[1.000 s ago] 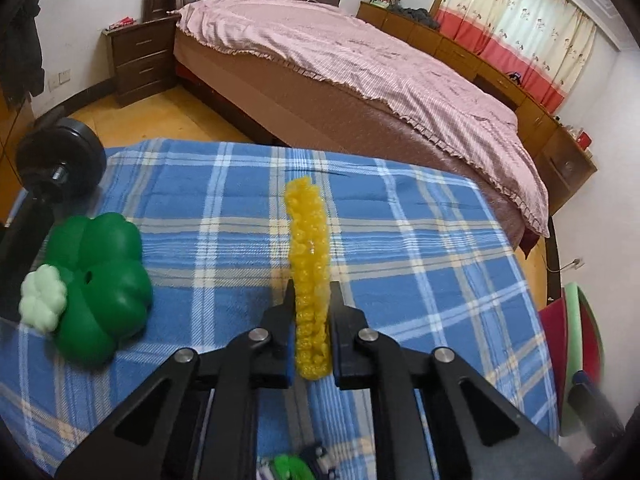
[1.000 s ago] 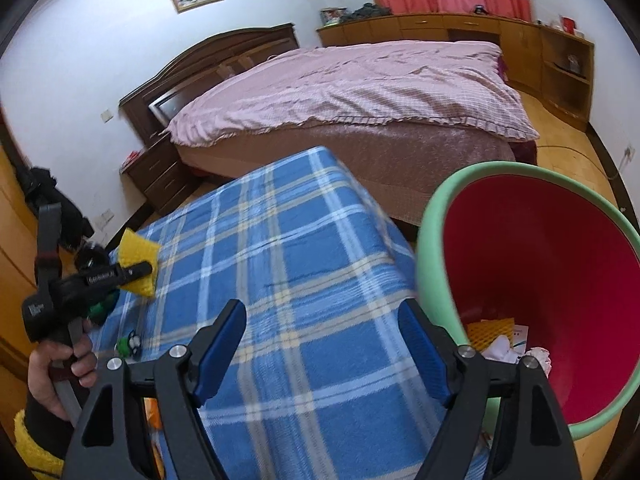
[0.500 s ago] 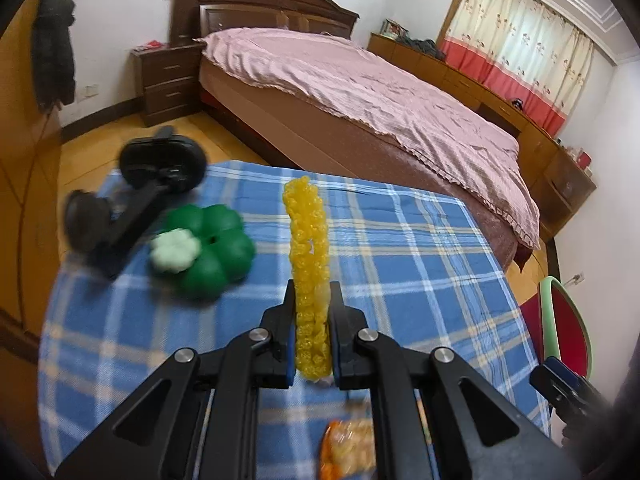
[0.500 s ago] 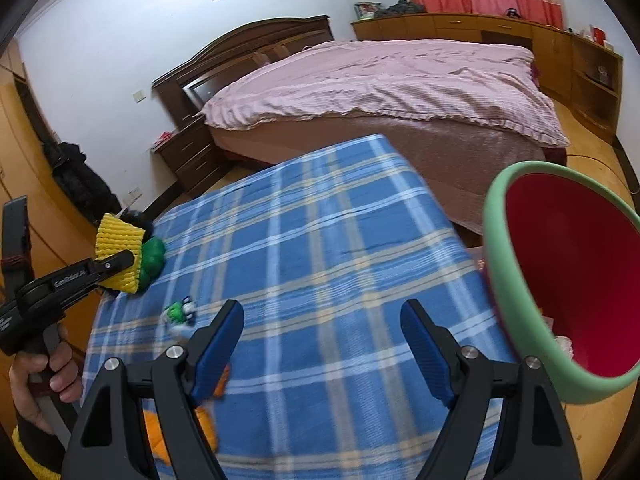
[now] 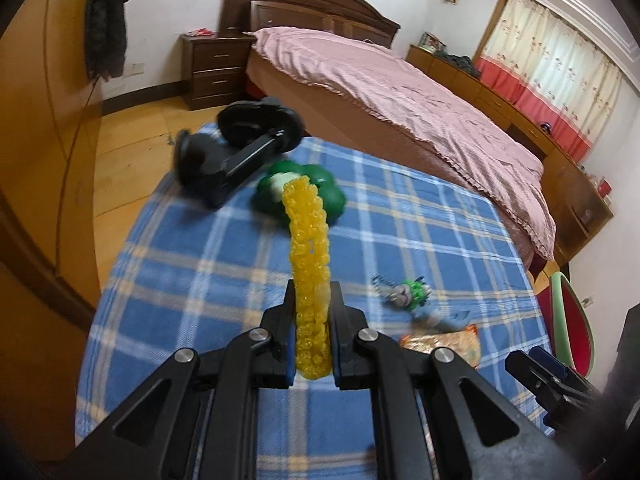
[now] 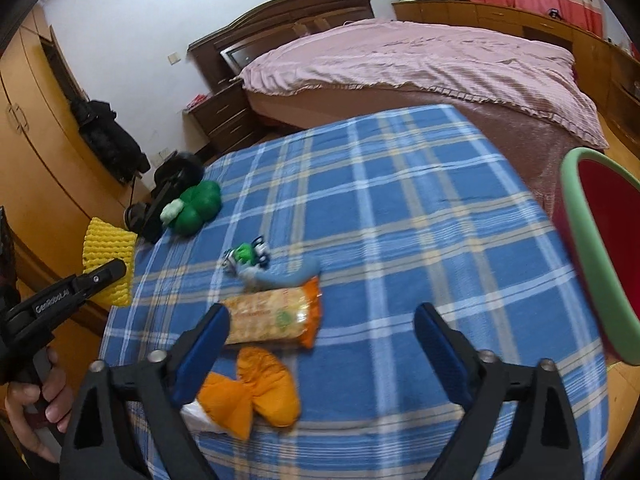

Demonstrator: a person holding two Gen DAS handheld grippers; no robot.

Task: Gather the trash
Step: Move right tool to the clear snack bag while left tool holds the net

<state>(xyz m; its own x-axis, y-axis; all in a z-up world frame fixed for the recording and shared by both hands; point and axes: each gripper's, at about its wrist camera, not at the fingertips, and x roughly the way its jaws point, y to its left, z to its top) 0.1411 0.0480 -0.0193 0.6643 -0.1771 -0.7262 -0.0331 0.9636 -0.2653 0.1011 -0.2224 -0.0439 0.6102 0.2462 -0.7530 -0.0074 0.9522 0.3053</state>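
Blue plaid tablecloth holds an orange snack packet at my spread-open right claw's eleven o'clock, uncollected, while my left claw clamps yellow knobbly foam netting, red green-rimmed bin at three o'clock

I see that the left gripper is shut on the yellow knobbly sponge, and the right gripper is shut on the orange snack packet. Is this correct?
Only partly. The left gripper is indeed shut on the yellow knobbly sponge. But the right wrist view shows the right gripper open, its jaws wide apart; the orange snack packet lies on the blue checked tablecloth.
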